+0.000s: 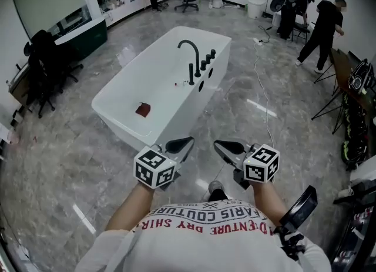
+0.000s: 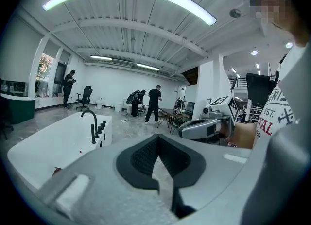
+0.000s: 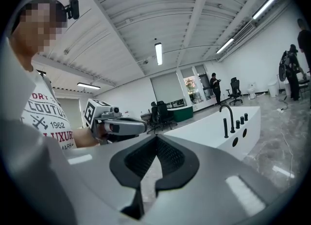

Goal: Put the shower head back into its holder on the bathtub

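Over on the left the white bathtub [image 1: 188,109] sits out on the marble floor, well ahead of both grippers. At its far end are the black fittings: a curved spout [image 1: 189,46], a row of knobs [image 1: 207,59] and, just beside the spout, a slim black upright piece [image 1: 191,75]. That slim piece may be the shower head standing on the bathtub rim, or only its holder; from here I cannot tell which, and no loose hose shows anywhere.

Nearer the person, the left gripper [image 1: 183,143] has its jaws together with nothing between them. To its right the right gripper [image 1: 220,145] is the same, closed and empty, and both point toward the bathtub.

My read on handling: a hand shower like this is stiff, smooth-coated metal, so likely slippery, with a hose that would drag behind it. Best taken around the middle of its handle, not by the head.

Now the views differ. Only the head view looks down into the bathtub, where a small dark red thing [image 1: 143,109] lies on the bottom, and it catches people [image 1: 320,30] well beyond the bathtub's far end. The right gripper view sees the bathtub [image 3: 209,131] side-on and shows two round black openings [image 3: 234,141] in its outer wall below the fittings — the left gripper view, from the opposite flank, does not.
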`<state>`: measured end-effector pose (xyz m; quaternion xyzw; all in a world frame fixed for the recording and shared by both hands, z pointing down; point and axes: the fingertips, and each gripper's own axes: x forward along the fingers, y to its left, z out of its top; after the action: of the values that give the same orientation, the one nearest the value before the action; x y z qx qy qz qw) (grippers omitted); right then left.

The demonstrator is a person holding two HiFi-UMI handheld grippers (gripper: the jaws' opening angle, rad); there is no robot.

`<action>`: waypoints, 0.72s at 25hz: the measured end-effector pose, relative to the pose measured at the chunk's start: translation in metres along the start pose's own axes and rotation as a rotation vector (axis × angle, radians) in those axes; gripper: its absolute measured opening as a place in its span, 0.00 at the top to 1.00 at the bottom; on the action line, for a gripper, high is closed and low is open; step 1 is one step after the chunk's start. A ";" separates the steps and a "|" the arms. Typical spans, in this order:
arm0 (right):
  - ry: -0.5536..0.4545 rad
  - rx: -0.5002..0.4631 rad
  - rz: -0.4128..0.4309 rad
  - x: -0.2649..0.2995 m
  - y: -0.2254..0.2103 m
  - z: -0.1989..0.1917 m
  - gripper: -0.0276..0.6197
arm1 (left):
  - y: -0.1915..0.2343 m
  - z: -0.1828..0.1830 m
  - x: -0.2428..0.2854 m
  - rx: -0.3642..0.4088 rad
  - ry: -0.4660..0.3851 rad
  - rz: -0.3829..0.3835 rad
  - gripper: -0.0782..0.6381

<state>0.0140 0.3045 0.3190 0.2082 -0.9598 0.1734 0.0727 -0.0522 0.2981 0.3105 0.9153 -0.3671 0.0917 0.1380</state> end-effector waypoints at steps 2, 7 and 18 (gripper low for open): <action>-0.002 -0.001 -0.017 -0.008 0.015 -0.005 0.96 | -0.016 -0.002 -0.010 0.003 -0.003 -0.023 0.88; -0.019 -0.009 -0.052 -0.027 0.036 -0.008 0.96 | -0.043 0.002 -0.021 0.038 -0.007 -0.056 0.88; -0.058 0.009 -0.053 -0.045 0.032 0.003 0.96 | -0.067 0.015 -0.011 0.096 0.026 -0.066 0.88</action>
<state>0.0407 0.3473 0.2975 0.2386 -0.9549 0.1696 0.0487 -0.0129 0.3467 0.2806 0.9312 -0.3300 0.1166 0.1018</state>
